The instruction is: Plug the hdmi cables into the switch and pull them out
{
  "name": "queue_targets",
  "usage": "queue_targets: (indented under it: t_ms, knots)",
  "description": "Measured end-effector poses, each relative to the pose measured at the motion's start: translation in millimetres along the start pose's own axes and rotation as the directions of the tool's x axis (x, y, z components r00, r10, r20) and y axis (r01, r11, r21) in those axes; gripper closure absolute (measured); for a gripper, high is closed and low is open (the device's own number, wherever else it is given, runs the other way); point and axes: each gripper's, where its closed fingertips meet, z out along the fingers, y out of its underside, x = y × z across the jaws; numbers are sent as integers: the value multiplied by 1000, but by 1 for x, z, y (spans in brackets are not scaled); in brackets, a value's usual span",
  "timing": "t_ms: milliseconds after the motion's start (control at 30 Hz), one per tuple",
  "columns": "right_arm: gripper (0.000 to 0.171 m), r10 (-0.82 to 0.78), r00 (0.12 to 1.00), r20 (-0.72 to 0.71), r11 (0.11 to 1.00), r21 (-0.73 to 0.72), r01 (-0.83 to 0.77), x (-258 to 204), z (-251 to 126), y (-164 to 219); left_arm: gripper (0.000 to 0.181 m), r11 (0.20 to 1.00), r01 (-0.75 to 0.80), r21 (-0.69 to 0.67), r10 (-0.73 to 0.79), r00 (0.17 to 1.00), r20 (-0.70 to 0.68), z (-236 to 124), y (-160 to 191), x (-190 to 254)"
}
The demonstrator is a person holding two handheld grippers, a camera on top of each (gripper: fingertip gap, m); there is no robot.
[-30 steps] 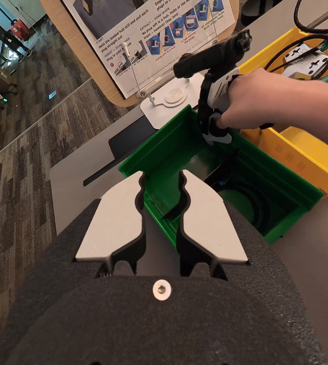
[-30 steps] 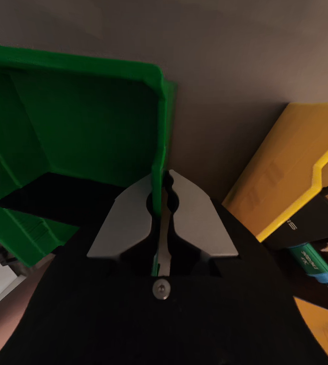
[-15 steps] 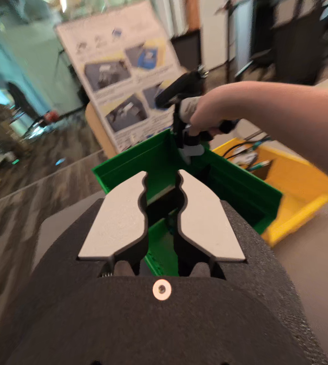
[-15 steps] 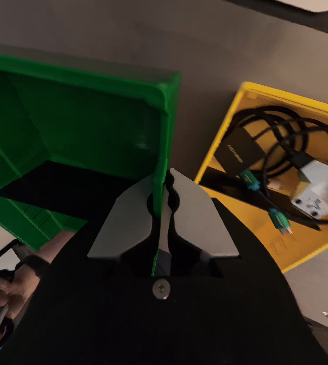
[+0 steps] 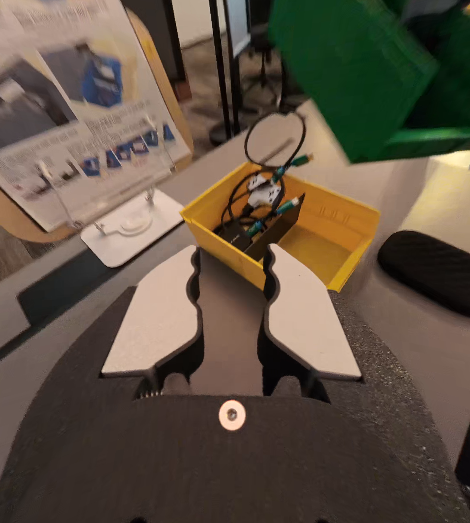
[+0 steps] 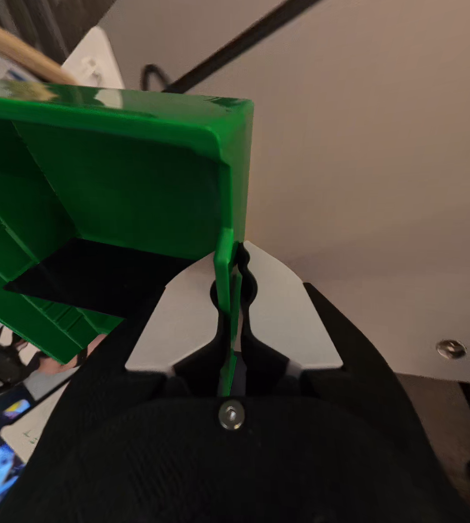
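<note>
A: What are your two grippers doing?

B: My right gripper (image 6: pixel 232 254) is closed on the side wall of the green bin (image 6: pixel 120 181). The wall stands between the two fingers, and the bin is lifted and tilted above the desk (image 6: pixel 369 141). Inside it I see only a black divider (image 6: pixel 92 271); what else is in it, I cannot tell.

A: And the left one?

B: My left gripper (image 5: pixel 231 256) is open and holds nothing. The fingers (image 5: pixel 160 311) are apart, and between them I see bare desk (image 5: pixel 228 325). It hovers just before the near corner of the yellow bin (image 5: pixel 338 268).

A: Where are the cables and the switch?

B: In the yellow bin, in its far compartment, behind a dark divider (image 5: pixel 279 229). The black cables (image 5: pixel 233 198) lie there in loops with green plugs (image 5: pixel 286 205). One loop (image 5: pixel 274 141) rises over the far rim, with a green plug beside it. A white device (image 5: pixel 262 194) lies among them and a black box (image 5: pixel 236 236) lies nearer to me. Which one is the switch, I cannot tell. The near compartment shows only yellow floor.

A: What else is on the desk?

B: A stand with a printed sheet (image 5: pixel 81 135) is toward the left edge, blurred. A black oval case (image 5: pixel 437 273) lies right of the yellow bin. The green bin (image 5: pixel 369 79) hangs in the upper right of the left view, above the desk.
</note>
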Motion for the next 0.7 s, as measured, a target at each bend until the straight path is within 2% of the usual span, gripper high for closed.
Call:
queue_targets:
  t_ms: [167, 267, 333, 500, 567, 633, 700]
  knots:
    - [164, 162, 986, -42, 987, 19, -161, 129, -19, 26, 135, 949, 89, -302, -124, 987, -98, 84, 58, 2]
    - [163, 227, 970, -82, 973, -20, -230, 185, -1, 42, 128, 907, 174, -383, -250, 955, -158, 113, 73, 15]
    - [163, 241, 965, -103, 966, -71, -249, 210, 20, 52, 119, 889, 195, -414, -272, 953, -136, 125, 80, 17]
    - [162, 196, 972, -133, 959, -180, -218, 231, 76, 51, 113, 854, 159, -495, -236, 967, -97, 151, 104, 30]
    - [161, 152, 980, -130, 964, -202, -176, 224, 96, 41, 110, 832, 146, -535, -216, 974, -70, 160, 116, 35]
    - [162, 103, 986, -133, 964, -230, -132, 214, 112, 29, 119, 820, 161, -549, -249, 964, -89, 163, 115, 46]
    - [161, 54, 991, -120, 962, -260, -84, 199, 127, 17, 121, 805, 130, -579, -210, 975, -73, 160, 119, 45]
